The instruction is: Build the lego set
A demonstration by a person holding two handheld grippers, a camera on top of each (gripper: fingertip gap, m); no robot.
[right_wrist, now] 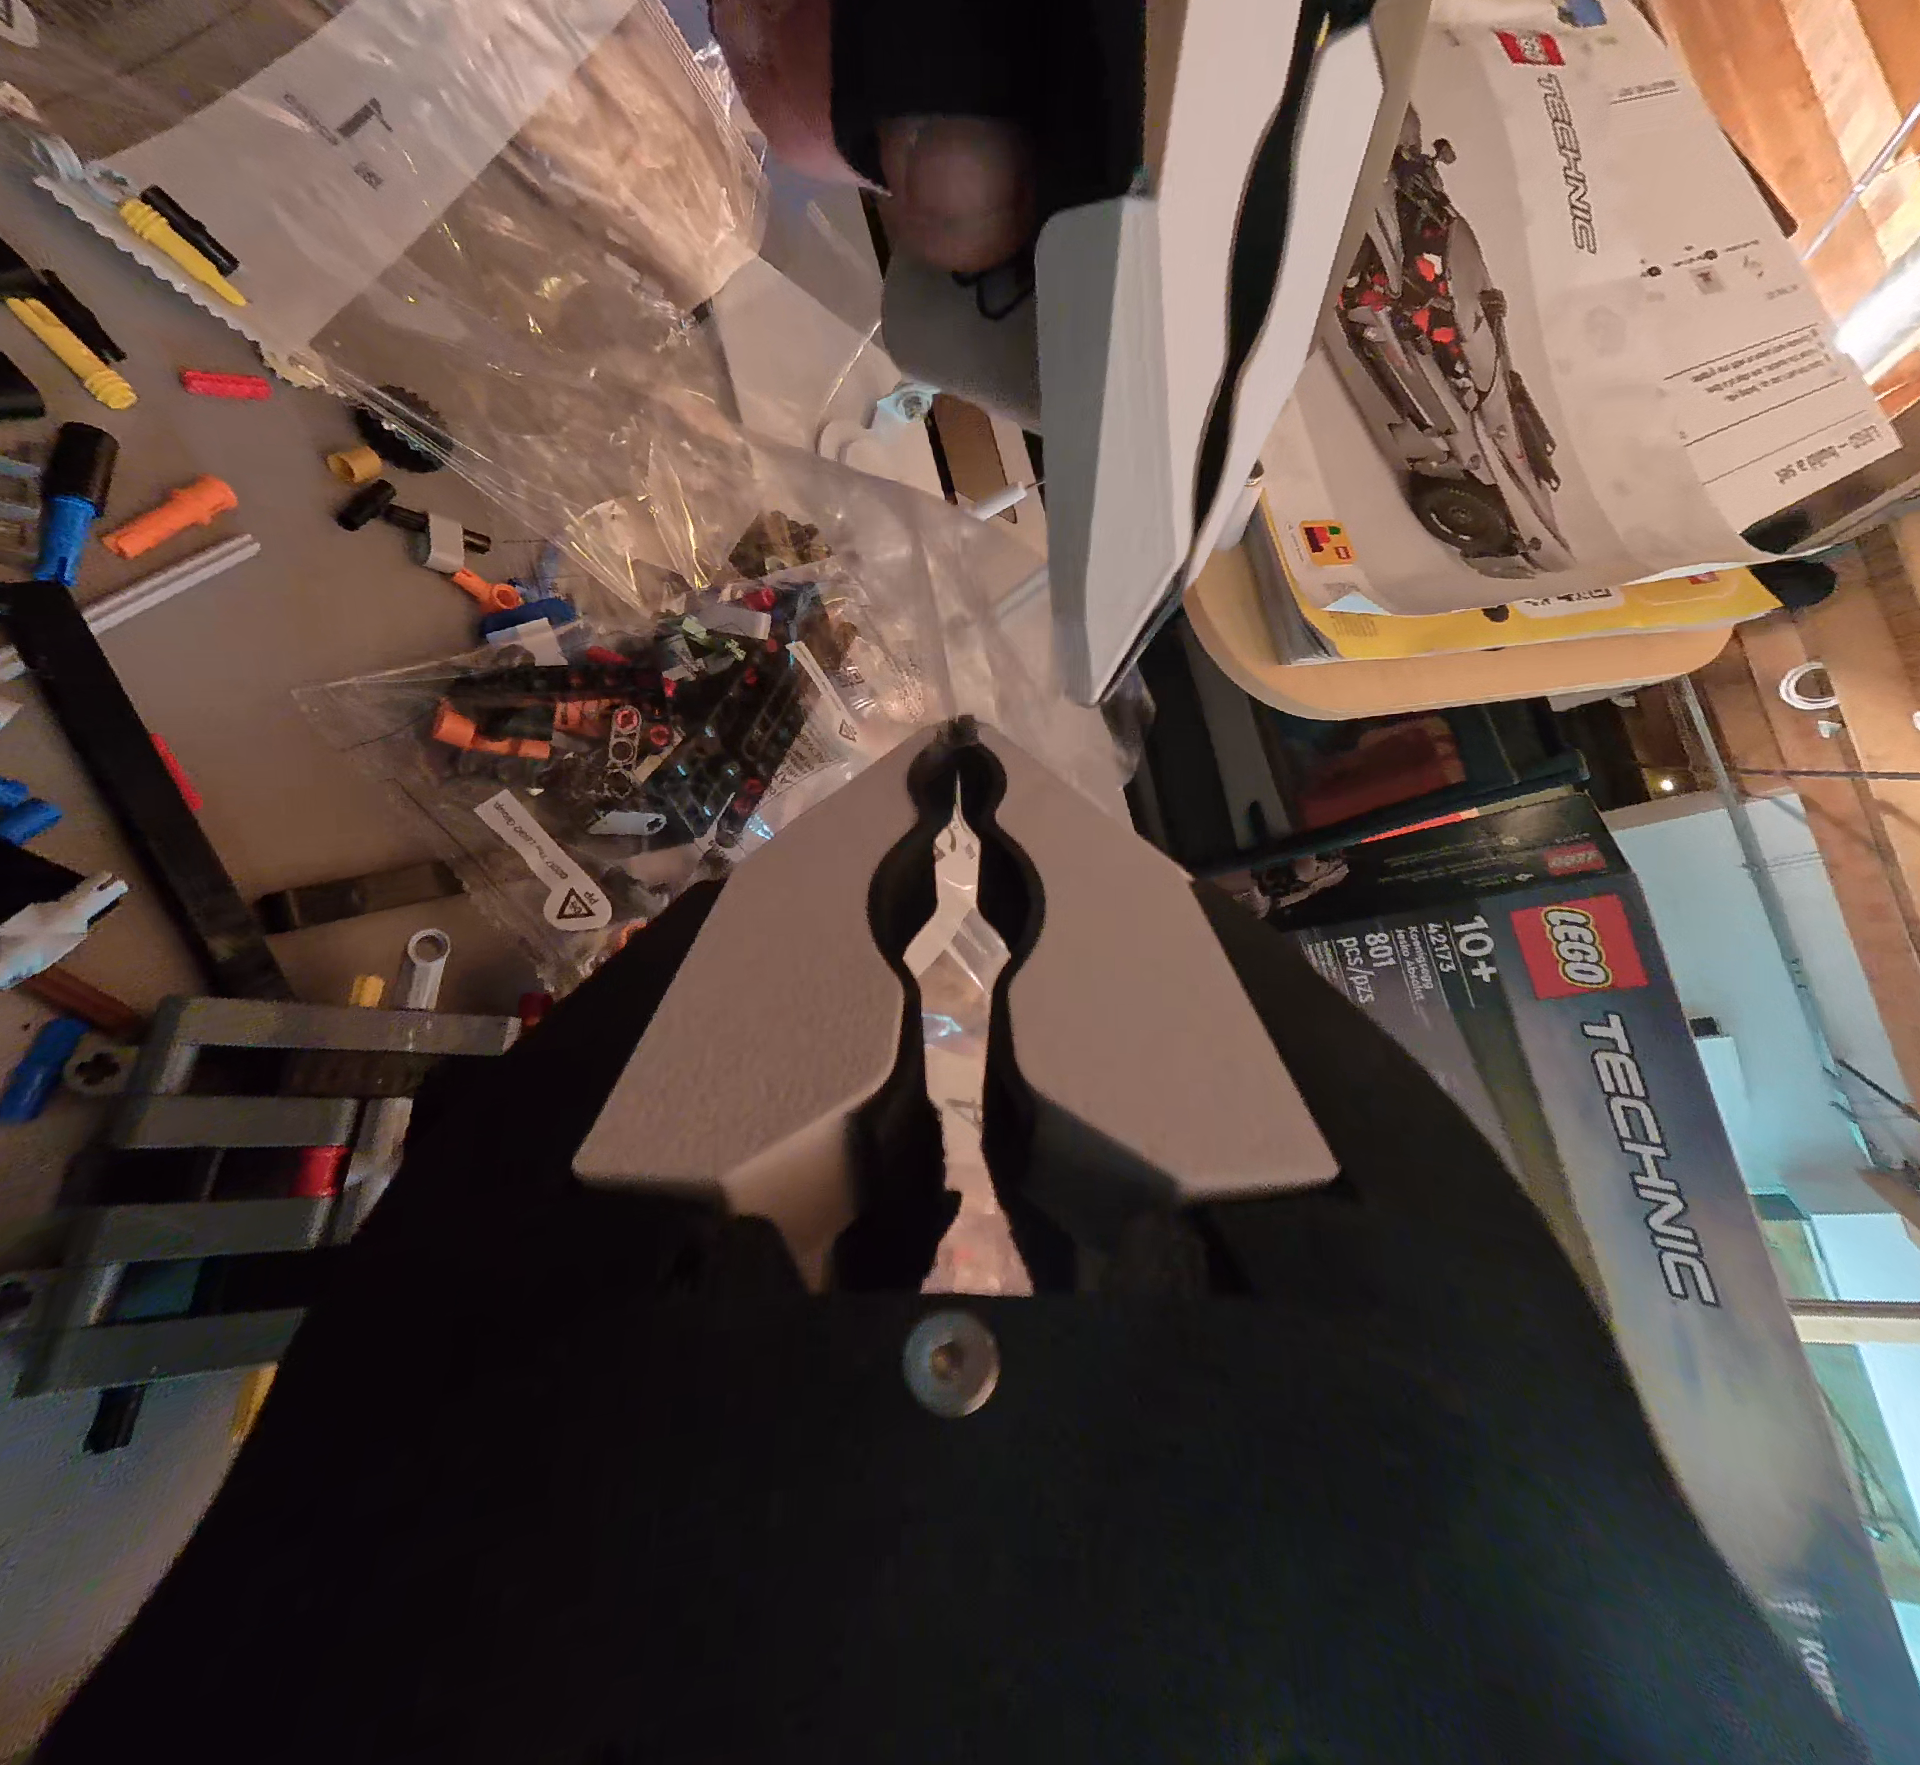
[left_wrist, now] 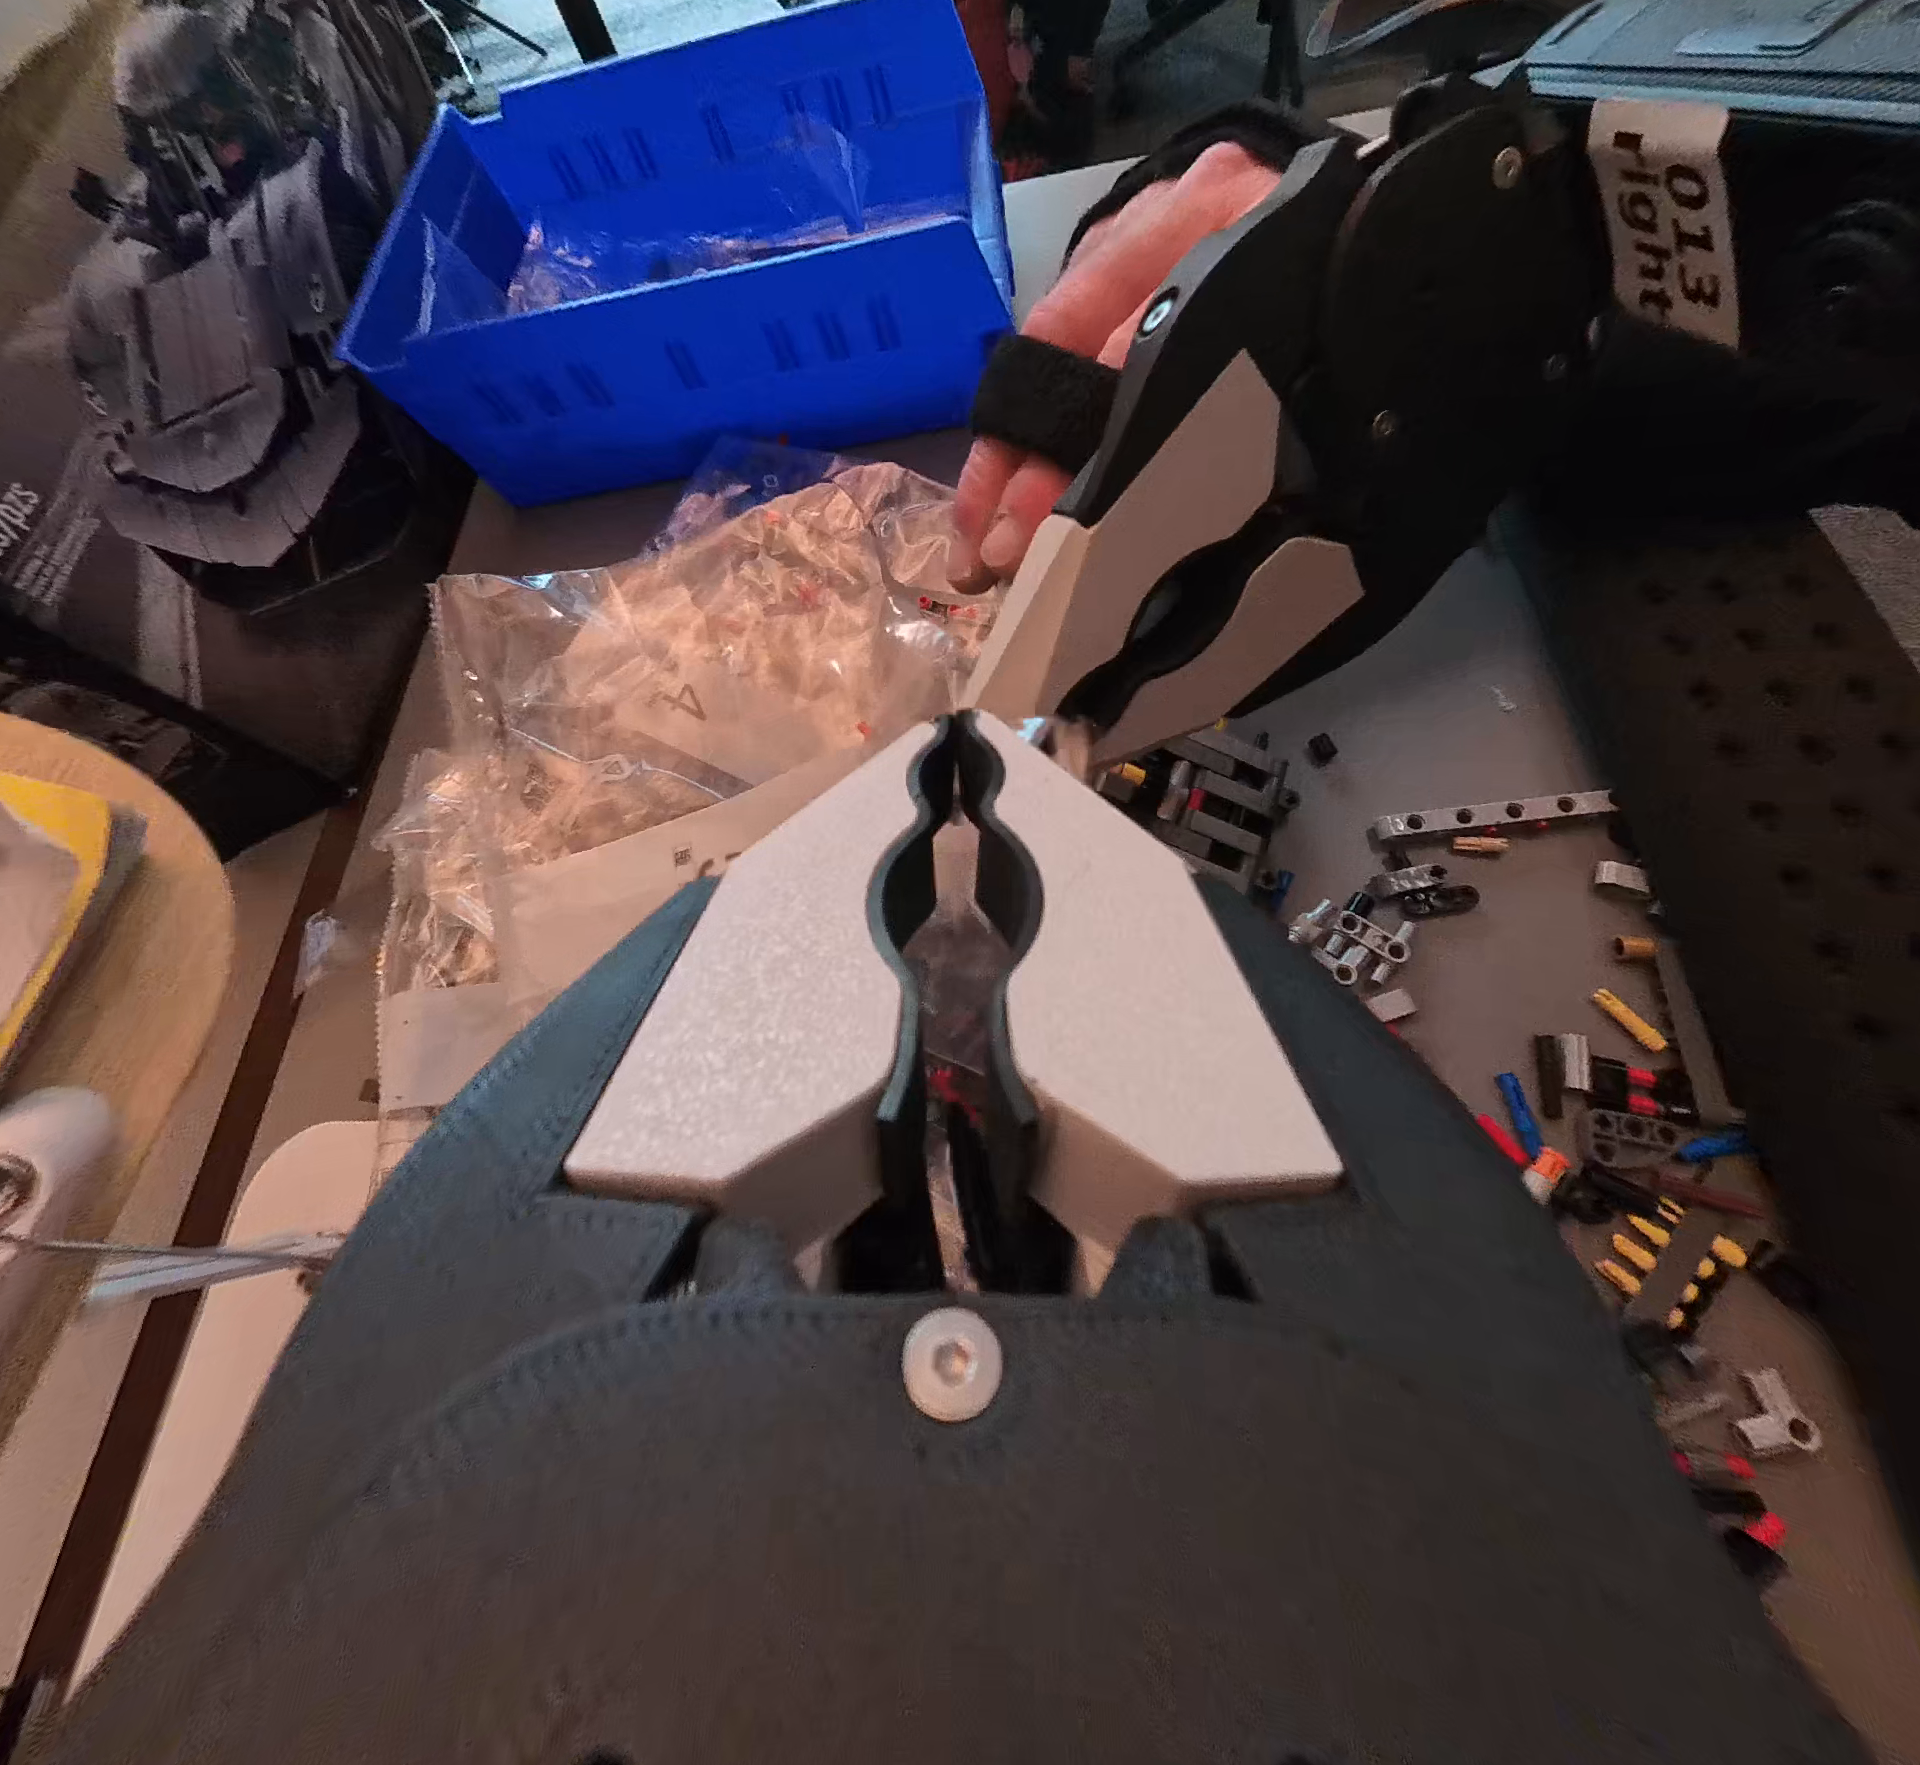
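A clear plastic bag of small dark, red and orange pieces (right_wrist: pixel 644 739) hangs between my two grippers. My right gripper (right_wrist: pixel 956 733) is shut, and the bag's film runs from its tips. In the left wrist view a shiny bit of film (left_wrist: pixel 1051 733) sits at the right gripper's tips (left_wrist: pixel 1086 744). My left gripper (left_wrist: pixel 958 726) is shut close beside it, with film and pieces visible through its jaw gap. In the right wrist view the left gripper (right_wrist: pixel 1086 687) comes down from above and meets the same film. A partly built grey frame (left_wrist: pixel 1226 811) lies on the table.
Empty clear bags (left_wrist: pixel 665 676) lie in front of a blue bin (left_wrist: pixel 686 281). Loose pins and beams (left_wrist: pixel 1621 1123) are scattered at the right. The set's box (right_wrist: pixel 1621 1040) and an instruction booklet (right_wrist: pixel 1507 313) lie beside the table. A person's hand (left_wrist: pixel 1122 261) holds the right gripper. The grippers are tip to tip, or close to it.
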